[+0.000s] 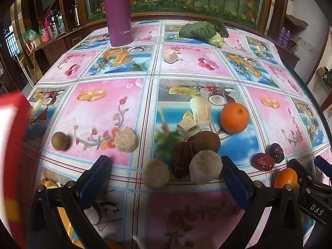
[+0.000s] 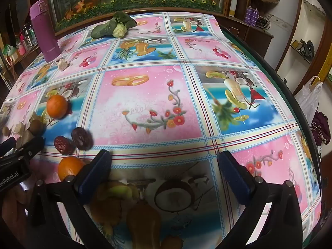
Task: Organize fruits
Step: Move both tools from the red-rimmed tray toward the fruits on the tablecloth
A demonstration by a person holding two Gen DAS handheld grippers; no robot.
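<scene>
Risk of scattering. Left gripper (image 1: 164,164) fully open, holding nothing, crowded cluster just ahead between its fingers: pale round balls (image 1: 155,173), dark date (image 1: 182,159), brown fruit (image 1: 205,143); beyond and right, an orange (image 1: 234,117). Closing here likely to catch two at once or send round ones rolling across the desk (image 2: 157,103). Right gripper (image 2: 165,161) fully open, empty; second orange (image 2: 69,167) touching its left finger, easily knocked.

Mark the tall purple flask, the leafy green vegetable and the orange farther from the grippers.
Tall purple metal flask (image 1: 119,18), left wrist view, on the middle of its body.
Leafy green vegetable (image 1: 199,30), left wrist view, on its broad leaf.
Round orange fruit (image 1: 234,115), left wrist view, on its peel centre.
</scene>
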